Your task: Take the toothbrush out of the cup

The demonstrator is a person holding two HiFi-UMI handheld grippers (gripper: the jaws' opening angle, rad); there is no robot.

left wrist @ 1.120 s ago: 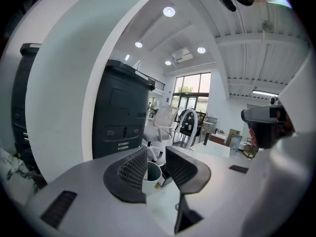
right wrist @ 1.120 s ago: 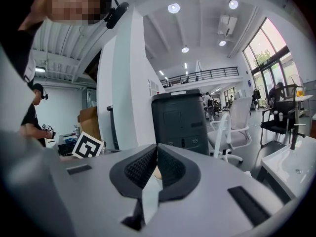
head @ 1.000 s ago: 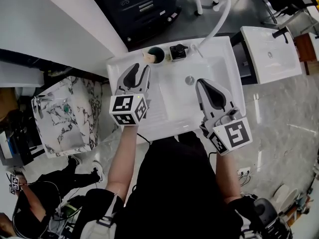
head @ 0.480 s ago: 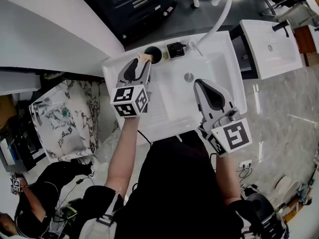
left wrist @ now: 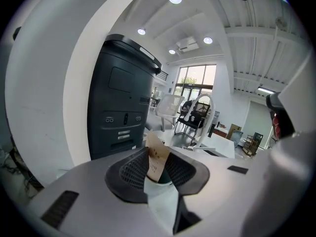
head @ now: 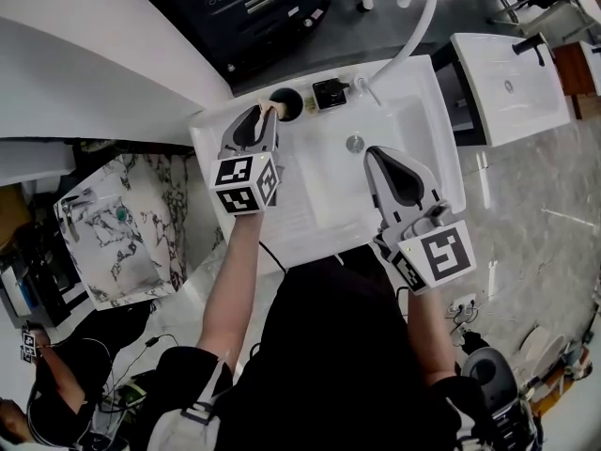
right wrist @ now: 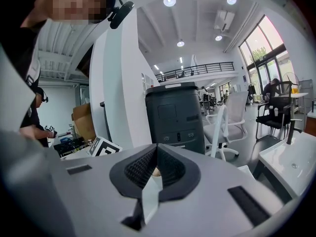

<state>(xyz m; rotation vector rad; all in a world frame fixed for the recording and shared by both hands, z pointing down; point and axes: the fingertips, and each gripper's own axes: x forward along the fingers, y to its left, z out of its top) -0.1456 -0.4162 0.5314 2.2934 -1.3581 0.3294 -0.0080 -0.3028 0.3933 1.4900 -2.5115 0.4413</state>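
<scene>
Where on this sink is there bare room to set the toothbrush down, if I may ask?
The basin is bare from the drain to the near rim, and so is the ledge left of it. The back rim is crowded: cup, tap and hose.

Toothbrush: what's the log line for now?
left gripper: jaws just closed on toothbrush; toothbrush: in cup; right gripper: shut

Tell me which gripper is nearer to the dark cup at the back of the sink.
Left. The left gripper is at the cup, and its jaws have just been closing on the toothbrush. The right gripper hangs over the basin, apart from it.
</scene>
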